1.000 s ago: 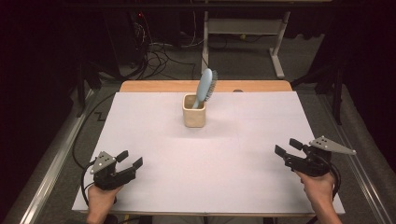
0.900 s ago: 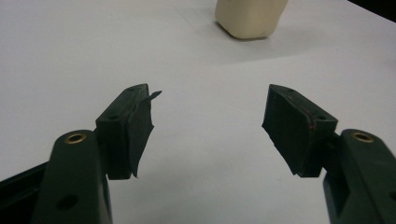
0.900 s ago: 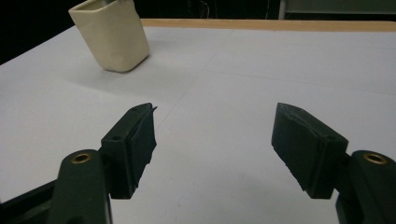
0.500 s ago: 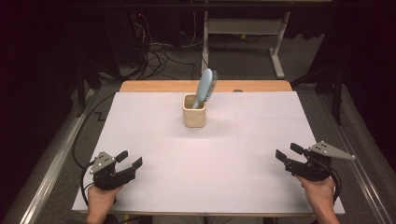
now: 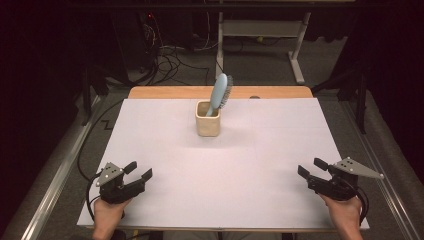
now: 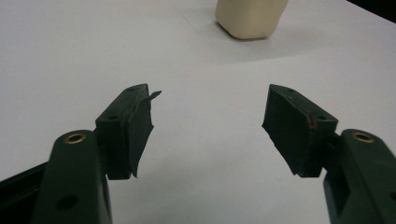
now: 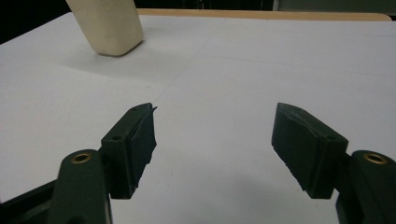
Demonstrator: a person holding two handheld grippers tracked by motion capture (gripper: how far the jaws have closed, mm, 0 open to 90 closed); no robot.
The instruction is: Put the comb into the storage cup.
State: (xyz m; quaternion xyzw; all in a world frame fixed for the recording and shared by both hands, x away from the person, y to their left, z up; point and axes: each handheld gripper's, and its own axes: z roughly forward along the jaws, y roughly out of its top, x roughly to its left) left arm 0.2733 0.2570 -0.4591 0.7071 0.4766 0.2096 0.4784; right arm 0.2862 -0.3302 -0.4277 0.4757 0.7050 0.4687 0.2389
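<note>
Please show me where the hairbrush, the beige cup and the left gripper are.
hairbrush (image 5: 220, 93), high view, on its blue head.
beige cup (image 5: 207, 126), high view, on its front wall.
left gripper (image 5: 138, 170), high view, between its open fingertips.

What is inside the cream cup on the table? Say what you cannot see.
A light blue hairbrush stands in the cream cup, bristle head up, leaning right. Its handle end and the cup's bottom are hidden by the walls.

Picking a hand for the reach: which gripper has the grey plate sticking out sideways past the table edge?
The right gripper: its grey plate points outward beyond the white table; the left gripper keeps its plate over the table.
</note>
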